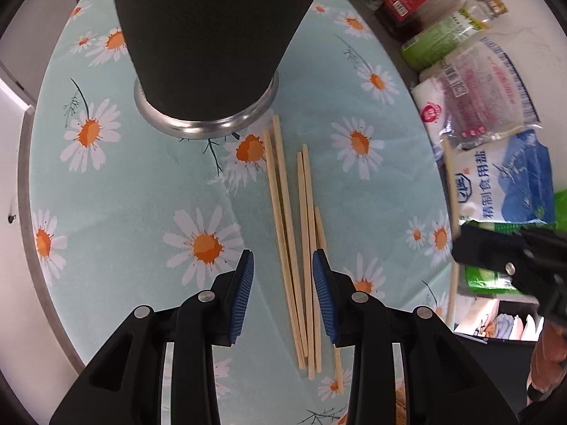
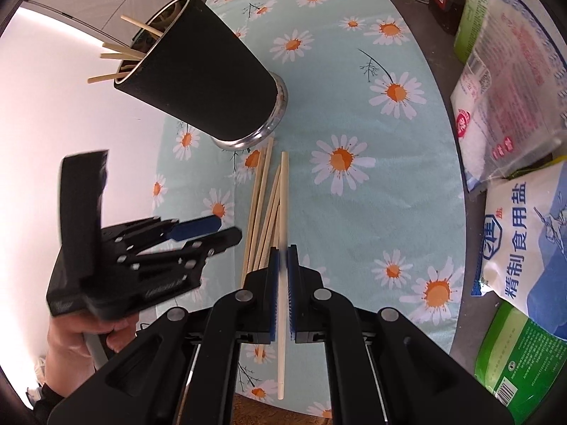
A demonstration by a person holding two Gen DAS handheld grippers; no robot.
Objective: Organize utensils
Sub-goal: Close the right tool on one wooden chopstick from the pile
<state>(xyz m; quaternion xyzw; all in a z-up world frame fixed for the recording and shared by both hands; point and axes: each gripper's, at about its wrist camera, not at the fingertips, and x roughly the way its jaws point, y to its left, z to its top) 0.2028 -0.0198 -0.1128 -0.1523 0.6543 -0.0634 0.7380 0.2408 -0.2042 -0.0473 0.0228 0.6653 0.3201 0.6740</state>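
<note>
My right gripper (image 2: pixel 282 265) has its blue pads (image 2: pixel 273 276) pinched narrow on a single pale chopstick (image 2: pixel 282 212), which runs straight between the jaws, its far tip pointing toward the holder and its near end sticking out below the fingers over the table edge. I have this claw angled down over the daisy-print tablecloth (image 2: pixel 372 212), just to the right of the loose pile. My left gripper (image 1: pixel 282 290) hangs above that pile with its jaws spread wide, holding nothing; the loose chopsticks (image 1: pixel 294 248) lie on the cloth directly below the gap. From the right wrist view that left gripper (image 2: pixel 209 232) appears at the left, tilted, with the person's hand (image 2: pixel 81 340) wrapped around its grip below. I count five loose chopsticks on the cloth in the left view, lying roughly parallel and overlapping at their near ends. Just beyond their far tips stands one black cup-shaped holder (image 2: pixel 198 71) with a metal base ring; four chopstick ends (image 2: pixel 117 49) poke out of its mouth. Along the right edge of the table I see a bag of salt (image 2: pixel 524 248), a clear bag of white granules (image 2: pixel 510 99), a green packet (image 2: pixel 521 364) and several bottles (image 1: pixel 425 3), not clear enough to count exactly.
</note>
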